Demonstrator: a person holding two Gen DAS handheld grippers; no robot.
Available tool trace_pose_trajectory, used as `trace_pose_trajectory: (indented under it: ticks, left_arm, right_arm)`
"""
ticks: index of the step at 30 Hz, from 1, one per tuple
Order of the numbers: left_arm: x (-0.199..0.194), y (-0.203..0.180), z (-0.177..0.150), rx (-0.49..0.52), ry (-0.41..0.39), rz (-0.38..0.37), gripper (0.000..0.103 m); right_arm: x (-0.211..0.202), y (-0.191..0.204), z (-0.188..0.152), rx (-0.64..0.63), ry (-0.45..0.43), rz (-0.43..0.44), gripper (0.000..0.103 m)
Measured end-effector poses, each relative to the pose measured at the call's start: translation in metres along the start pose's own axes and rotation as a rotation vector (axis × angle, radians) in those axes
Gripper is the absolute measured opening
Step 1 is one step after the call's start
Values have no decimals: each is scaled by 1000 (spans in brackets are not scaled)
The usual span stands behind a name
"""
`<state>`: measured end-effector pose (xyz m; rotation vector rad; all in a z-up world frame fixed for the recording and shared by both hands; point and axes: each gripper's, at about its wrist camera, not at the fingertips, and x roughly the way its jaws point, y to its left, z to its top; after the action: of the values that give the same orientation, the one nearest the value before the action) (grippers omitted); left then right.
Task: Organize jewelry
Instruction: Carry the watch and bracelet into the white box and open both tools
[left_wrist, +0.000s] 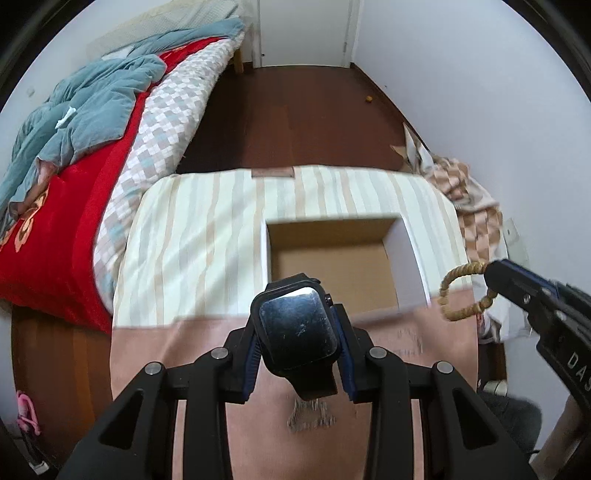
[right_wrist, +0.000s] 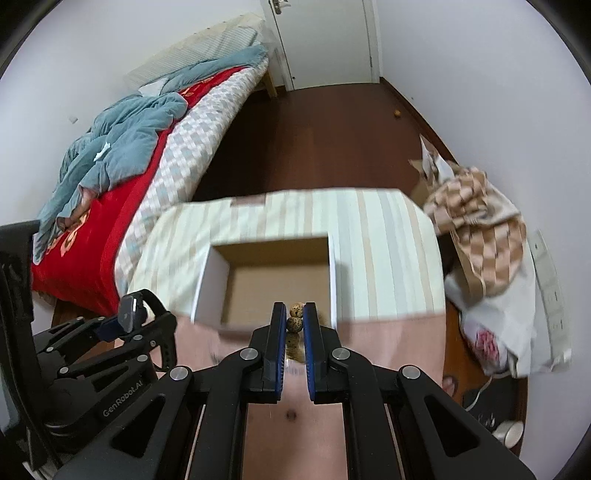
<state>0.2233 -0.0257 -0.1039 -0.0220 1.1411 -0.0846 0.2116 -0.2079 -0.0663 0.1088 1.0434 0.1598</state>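
Note:
My left gripper (left_wrist: 297, 332) is shut on a black smartwatch (left_wrist: 297, 328) and holds it above the table, just in front of an open cardboard box (left_wrist: 410, 254). My right gripper (right_wrist: 294, 321) is shut on a tan beaded bracelet (right_wrist: 295, 317) near the box's front edge (right_wrist: 207, 291). In the left wrist view the bracelet (left_wrist: 461, 295) hangs as a loop from the right gripper (left_wrist: 495, 277), to the right of the box. In the right wrist view the left gripper (right_wrist: 129, 317) with the watch (right_wrist: 129, 314) is at the lower left. The box looks empty inside.
The table has a striped cloth (left_wrist: 207, 229) at the back and a pink surface (left_wrist: 388, 332) in front. A bed with red and blue bedding (left_wrist: 74, 147) lies left. A heap of checked cloth and bags (right_wrist: 480, 229) sits right. Dark wooden floor (left_wrist: 303, 110) lies beyond.

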Motion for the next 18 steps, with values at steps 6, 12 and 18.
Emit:
trace_pose_trajectory:
  ticks: [6, 12, 18]
  left_arm:
    - [46, 13, 46, -22, 73, -48, 32]
    - [97, 18, 63, -29, 188, -126, 32]
    - [116, 15, 70, -16, 243, -128, 32]
  right_arm:
    - [46, 2, 48, 11, 56, 34, 9]
    - [99, -5, 56, 47, 166, 90, 9]
    - [123, -7, 54, 51, 203, 99, 9]
